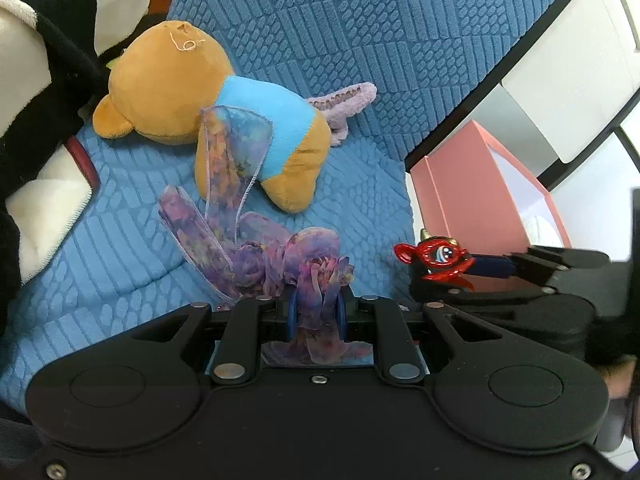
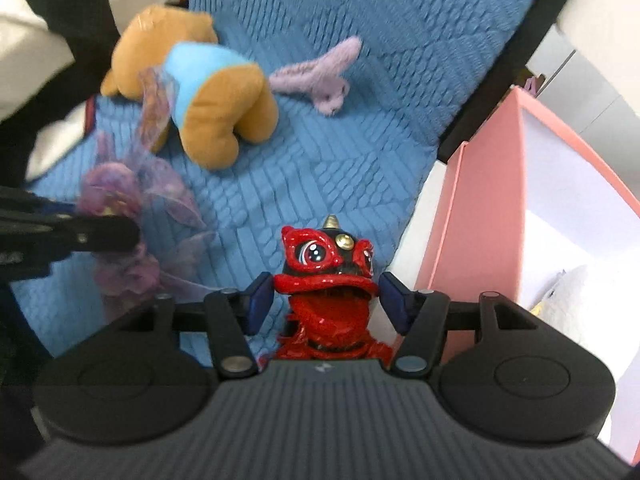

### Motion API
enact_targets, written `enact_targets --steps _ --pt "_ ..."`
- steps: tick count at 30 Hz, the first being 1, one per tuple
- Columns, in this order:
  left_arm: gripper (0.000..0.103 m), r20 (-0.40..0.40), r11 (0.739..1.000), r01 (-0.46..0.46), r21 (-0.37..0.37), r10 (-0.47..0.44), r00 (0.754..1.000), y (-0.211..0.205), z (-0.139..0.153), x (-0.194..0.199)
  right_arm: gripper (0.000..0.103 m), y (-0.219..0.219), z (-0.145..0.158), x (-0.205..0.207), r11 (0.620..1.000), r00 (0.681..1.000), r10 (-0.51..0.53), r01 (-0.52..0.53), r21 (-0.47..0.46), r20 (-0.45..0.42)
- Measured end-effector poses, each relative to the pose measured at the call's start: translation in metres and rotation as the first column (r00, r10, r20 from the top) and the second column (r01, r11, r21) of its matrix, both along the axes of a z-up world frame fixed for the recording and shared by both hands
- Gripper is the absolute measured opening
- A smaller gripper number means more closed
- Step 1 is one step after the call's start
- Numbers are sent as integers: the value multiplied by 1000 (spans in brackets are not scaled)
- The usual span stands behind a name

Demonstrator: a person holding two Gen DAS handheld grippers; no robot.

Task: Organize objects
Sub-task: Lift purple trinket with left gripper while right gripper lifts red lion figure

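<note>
The left gripper (image 1: pixel 316 312) is clenched on a bunch of purple floral organza ribbon (image 1: pixel 280 264), whose loose tails trail toward ten o'clock over the blue quilted cover (image 1: pixel 400 40) and drape across the brown teddy bear in a blue shirt (image 1: pixel 208 108). The right gripper (image 2: pixel 326 300) has a glossy red lion-dance figurine (image 2: pixel 328 268) between its blue pads (image 2: pixel 260 300); in its own view the pads stand just beside the figure with a sliver of gap at each side, so I cannot tell whether it is truly squeezed or only cradled. A lilac plush hair claw (image 2: pixel 320 76) lies near the bear, toward one o'clock of it. At three o'clock from the figurine stands an open pink box (image 2: pixel 480 208) with a white interior, some pale items already at the bottom, and that looks like where things belong. To do this well, I would carry the figurine over the box rim level, lower it right down before letting go, since it looks hard and brittle, and set it upright away from the wall. The ribbon should be lifted high enough that its tails clear the bear instead of dragging it along, then fed in loosely.
</note>
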State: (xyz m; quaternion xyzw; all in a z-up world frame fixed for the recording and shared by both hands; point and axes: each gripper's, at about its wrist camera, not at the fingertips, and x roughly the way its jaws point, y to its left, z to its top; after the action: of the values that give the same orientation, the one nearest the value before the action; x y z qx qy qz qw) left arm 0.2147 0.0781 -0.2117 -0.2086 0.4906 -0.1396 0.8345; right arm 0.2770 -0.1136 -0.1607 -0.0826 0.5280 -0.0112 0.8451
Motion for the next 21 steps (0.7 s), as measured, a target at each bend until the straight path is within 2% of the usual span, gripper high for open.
enact_targets --steps 6,11,16,19,21 --pt "17 -5 1000 -5 -7 5 1000 2 -1 0 61 -3 7 -20 995 996 -36 29 90 80" --pt "17 -11 1000 -10 -13 10 1000 3 -1 0 61 -2 2 -40 984 985 -110 88 158 133" --pt "17 -14 1000 -14 -17 14 1000 3 -1 1 61 -6 -6 -64 937 963 -228 177 302 143" --pt "17 -14 1000 -10 -17 10 1000 3 -1 0 59 -3 -11 -76 925 957 -238 170 341 166" --pt "17 -14 1000 -7 -14 7 1000 3 -2 0 64 -2 -13 -79 923 952 -241 164 349 191"
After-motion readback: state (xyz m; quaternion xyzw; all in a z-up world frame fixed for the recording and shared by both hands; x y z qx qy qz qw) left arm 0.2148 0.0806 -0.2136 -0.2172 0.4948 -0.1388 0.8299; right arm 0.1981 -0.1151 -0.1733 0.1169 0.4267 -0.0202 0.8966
